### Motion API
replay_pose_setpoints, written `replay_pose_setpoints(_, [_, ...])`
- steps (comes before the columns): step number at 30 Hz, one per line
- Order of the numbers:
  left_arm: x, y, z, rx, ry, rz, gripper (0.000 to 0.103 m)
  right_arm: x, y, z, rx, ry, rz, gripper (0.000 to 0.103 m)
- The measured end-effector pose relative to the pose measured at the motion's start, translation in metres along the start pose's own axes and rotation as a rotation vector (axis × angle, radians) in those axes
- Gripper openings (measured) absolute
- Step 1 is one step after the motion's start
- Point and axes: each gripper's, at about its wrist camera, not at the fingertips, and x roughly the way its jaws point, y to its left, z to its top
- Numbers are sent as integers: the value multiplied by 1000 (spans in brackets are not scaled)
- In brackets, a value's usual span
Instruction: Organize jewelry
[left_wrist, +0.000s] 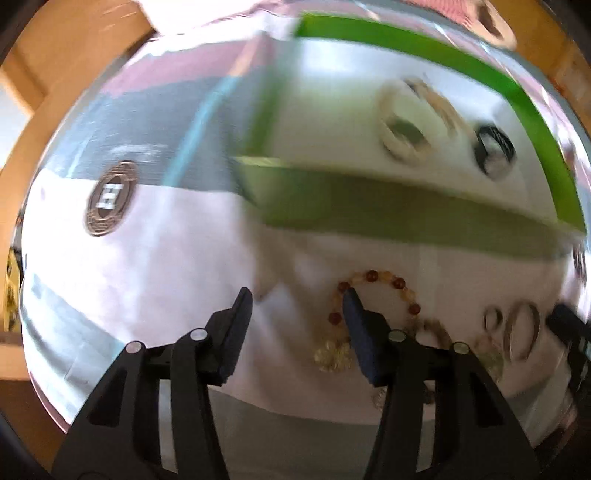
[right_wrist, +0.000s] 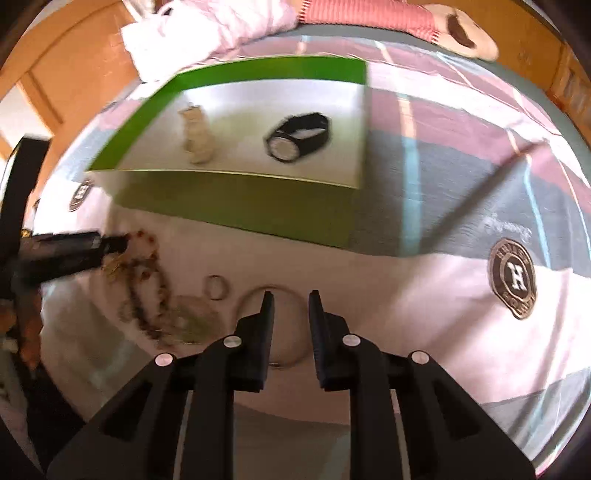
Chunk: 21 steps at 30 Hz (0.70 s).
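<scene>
While left hand-held gripper (left_wrist: 297, 293) spread beside bead bracelet (left_wrist: 373, 295), right hand-held gripper (right_wrist: 290, 297) narrowly parted over bangle (right_wrist: 273, 325); green tray (right_wrist: 236, 206) edge ahead.

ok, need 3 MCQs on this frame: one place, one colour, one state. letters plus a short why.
1. Where is the black wristwatch?
A. Inside the green-walled box
B. On the bedspread by the beads
C. Between the right fingers

2. What colour are the beads of the bracelet at the left gripper?
A. Blue and white
B. Amber and dark red
C. Solid black

3. What state is the right gripper in?
A. Shut on the watch
B. Open over the thin metal bangle
C. Shut on the beads

Answers:
1 A: the watch lies on the box's white floor beside a cream bracelet.
2 B: the left wrist view shows amber and dark red beads.
3 B: there is a gap between the fingers, with the bangle on the bedspread under them.
</scene>
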Motion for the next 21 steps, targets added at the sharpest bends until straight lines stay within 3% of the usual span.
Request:
replay_pose_setpoints(3, [-9, 13, 5, -63, -27, -24, 53, -2, 18, -1, -49, -17, 61, 20])
replay_pose_setpoints(7, [-11, 14, 5, -59, -27, -36, 55, 5, 40, 7, -96, -16, 118, 20])
replay_pose_setpoints(10, [-9, 10, 3, -49, -9, -50, 56, 18, 59, 11, -146, -5, 117, 20])
replay_pose_setpoints(14, [-8, 14, -4, -58, -4, -62, 64, 37, 77, 13, -161, 13, 125, 20])
replay_pose_setpoints(19, [-6, 21, -4, -65, 13, -63, 64, 61, 88, 9, -209, 18, 66, 20])
replay_pose_setpoints(21, [-5, 21, -3, -68, 20, -68, 65, 57, 89, 10, -221, 24, 44, 11])
